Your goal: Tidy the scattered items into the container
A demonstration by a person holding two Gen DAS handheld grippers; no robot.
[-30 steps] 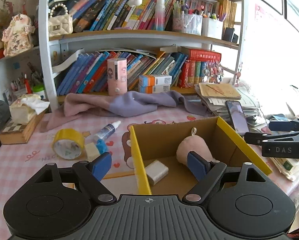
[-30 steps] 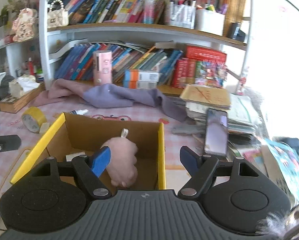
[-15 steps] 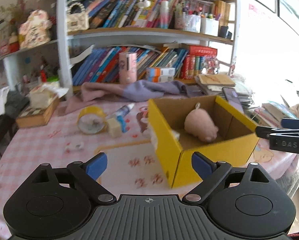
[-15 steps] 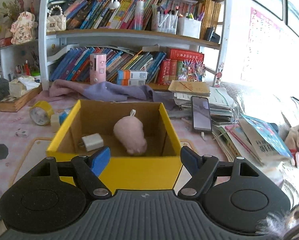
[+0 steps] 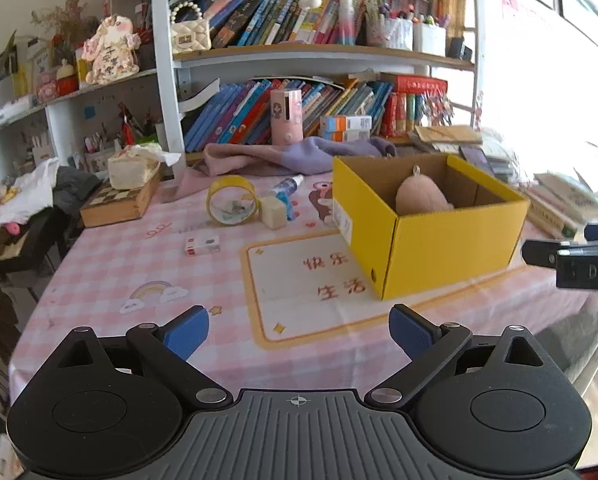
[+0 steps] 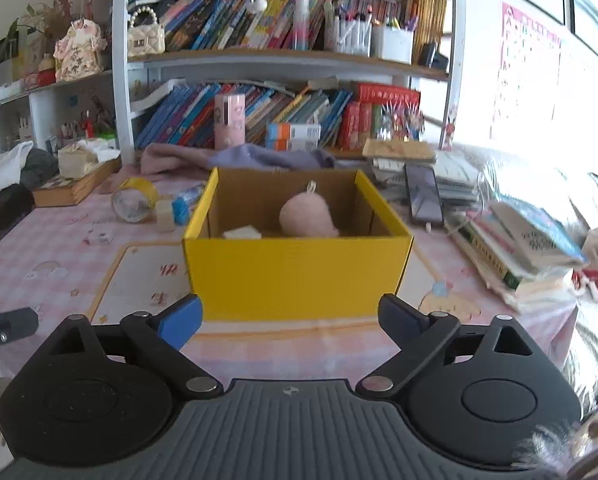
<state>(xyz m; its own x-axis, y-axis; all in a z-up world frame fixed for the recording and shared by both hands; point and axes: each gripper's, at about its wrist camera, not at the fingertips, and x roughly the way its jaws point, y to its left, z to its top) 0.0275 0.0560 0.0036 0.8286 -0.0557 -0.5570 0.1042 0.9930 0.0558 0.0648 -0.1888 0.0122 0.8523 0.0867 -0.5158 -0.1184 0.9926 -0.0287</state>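
Both jaws are opening wide with nothing between them: the left hand-held gripper and the right hand-held gripper hang over the table. Ahead, the yellow box holds a pink plush and a white block. The tape roll, being round, may roll away if nudged.

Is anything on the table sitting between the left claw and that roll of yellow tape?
Nothing visible does. Only bare tablecloth lies between the left claw, jaws opening and empty, and the yellow tape roll. A small red-and-white packet lies just left of that line.
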